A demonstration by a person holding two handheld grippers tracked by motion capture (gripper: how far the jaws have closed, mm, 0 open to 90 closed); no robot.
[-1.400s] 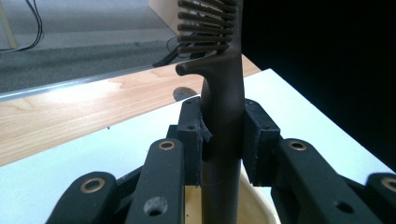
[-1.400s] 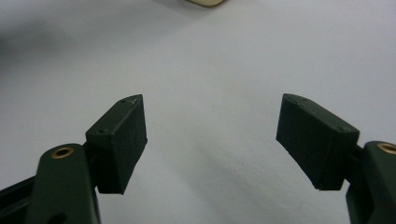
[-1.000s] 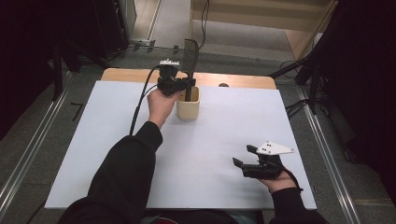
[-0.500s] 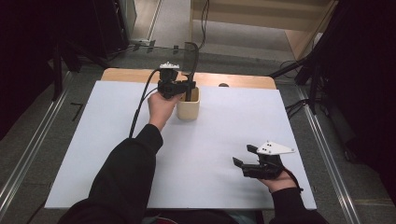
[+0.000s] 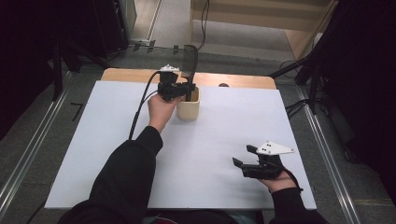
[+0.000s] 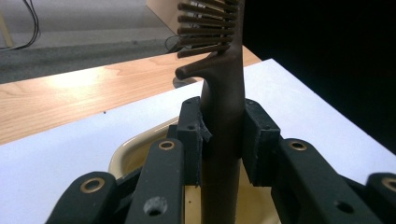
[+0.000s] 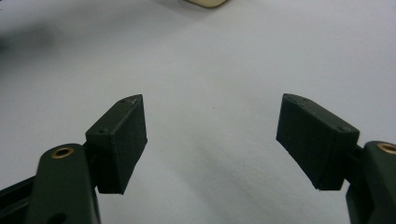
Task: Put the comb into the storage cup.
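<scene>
A dark brown comb (image 6: 224,107) stands upright with its lower end inside a beige cup (image 6: 135,149), teeth at the top. My left gripper (image 6: 223,135) is shut on the comb's handle, just above the cup's rim. From above, the left gripper (image 5: 184,88) is at the cup (image 5: 188,112) near the table's far edge, and the comb (image 5: 193,70) rises above it. My right gripper (image 5: 243,156) rests near the front right of the white table. In its own view the right gripper (image 7: 210,135) is open, with only bare table between the pads.
The white sheet (image 5: 219,135) covers most of the table, and a strip of bare wood (image 5: 243,80) shows along the far edge. The left gripper's cable (image 5: 140,107) trails over the sheet. Metal rails (image 5: 327,154) run along both sides.
</scene>
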